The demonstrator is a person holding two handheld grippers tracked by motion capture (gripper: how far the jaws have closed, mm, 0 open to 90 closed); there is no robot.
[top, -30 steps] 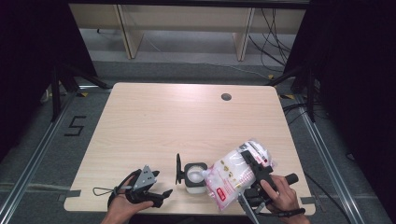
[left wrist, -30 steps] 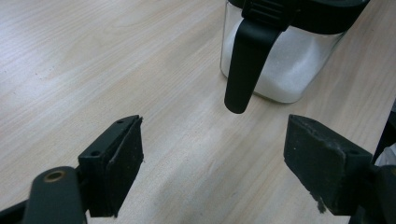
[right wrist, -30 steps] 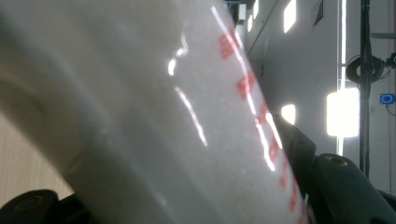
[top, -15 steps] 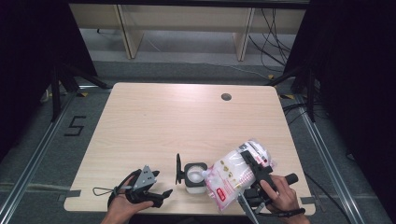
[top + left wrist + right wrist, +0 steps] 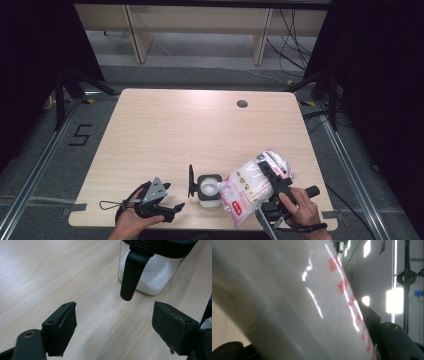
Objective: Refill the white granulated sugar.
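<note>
High view: right tool (image 5: 267, 177) clamped on the white bag (image 5: 252, 187), tilted with its low corner over the open jar (image 5: 209, 189) near the worktop's (image 5: 200, 130) front edge. Left tool (image 5: 167, 207) rests left of the jar, jaws apart, holding nothing.
Left gripper view: jar part full of white grains, black latch (image 5: 132, 272) hanging down; nothing braces the jar, so a bag nudge could tip it.
Right gripper view: bag (image 5: 299, 302) bulges between the jaws; loose film may slip, spilling beside the jar.

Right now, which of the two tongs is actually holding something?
The right tongs, clamped on the white bag tilted over the jar. The left tongs stand open over bare table, just short of the jar's black latch.
</note>
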